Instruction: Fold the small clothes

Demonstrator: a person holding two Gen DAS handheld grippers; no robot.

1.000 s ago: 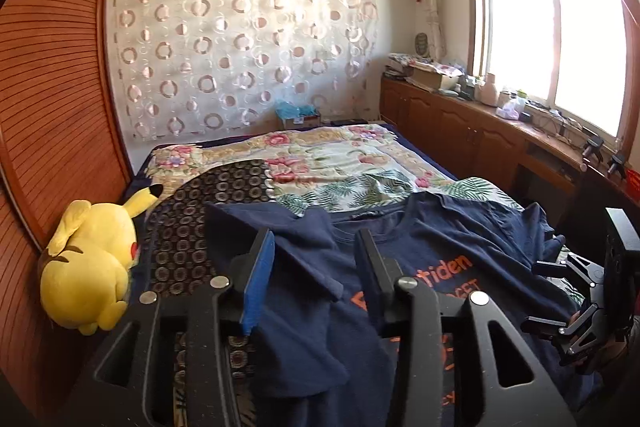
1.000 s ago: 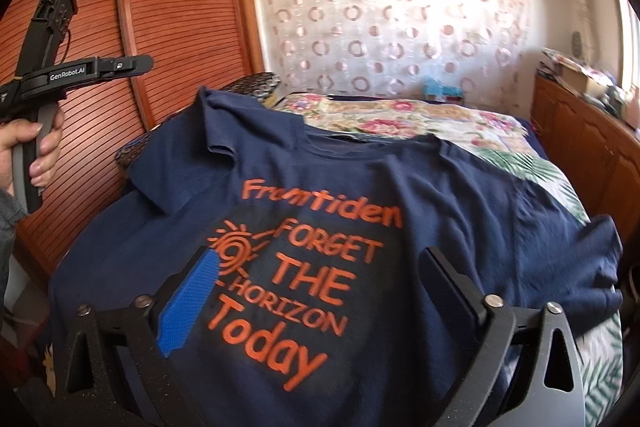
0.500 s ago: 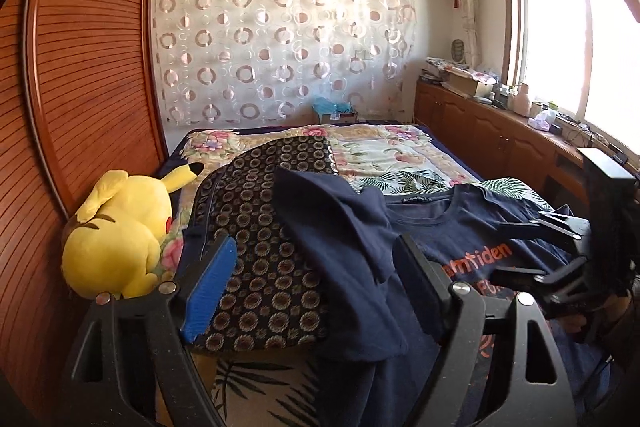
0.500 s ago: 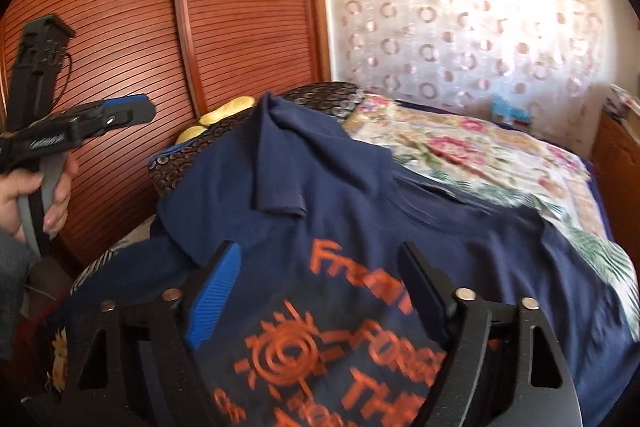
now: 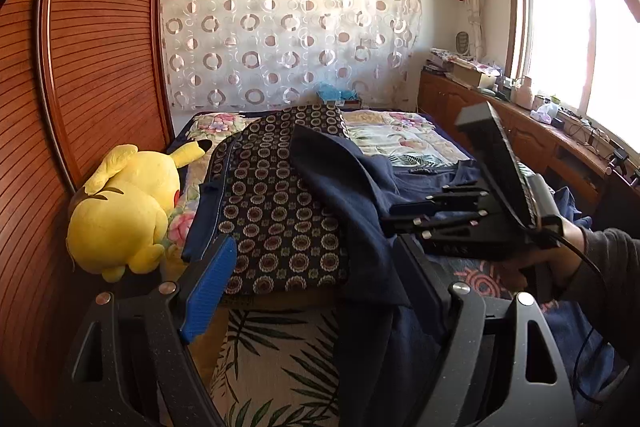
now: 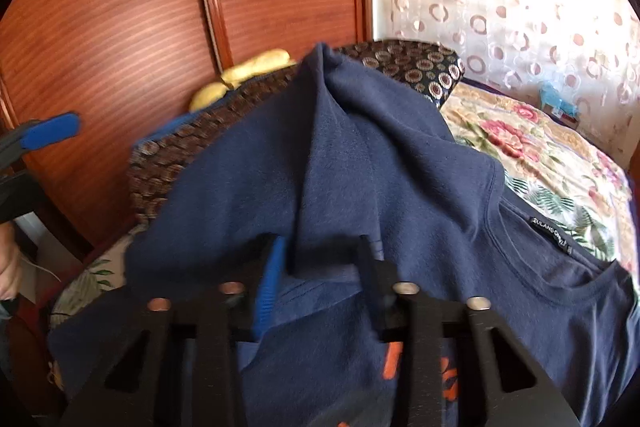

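Observation:
A navy T-shirt (image 6: 400,187) with orange print lies spread on the bed, one sleeve folded over the body. It also shows in the left wrist view (image 5: 352,195). My right gripper (image 6: 320,267) sits low on the shirt with its jaws half closed around a raised fold near the sleeve; a grip on the cloth cannot be made out. My right gripper shows from the side in the left wrist view (image 5: 404,217). My left gripper (image 5: 316,275) is wide open and empty, held above the bed's near left edge. Its blue pad shows in the right wrist view (image 6: 48,133).
A yellow plush toy (image 5: 124,211) lies at the bed's left side by the wooden wardrobe (image 5: 80,67). A dark circle-patterned cloth (image 5: 280,203) lies under the shirt's sleeve. A floral quilt (image 6: 540,155) covers the bed. A wooden counter (image 5: 520,131) runs under the window.
My right gripper has moved forward and down onto the shirt near the sleeve, and its jaws have narrowed. My left gripper has swung away to the left, still open.

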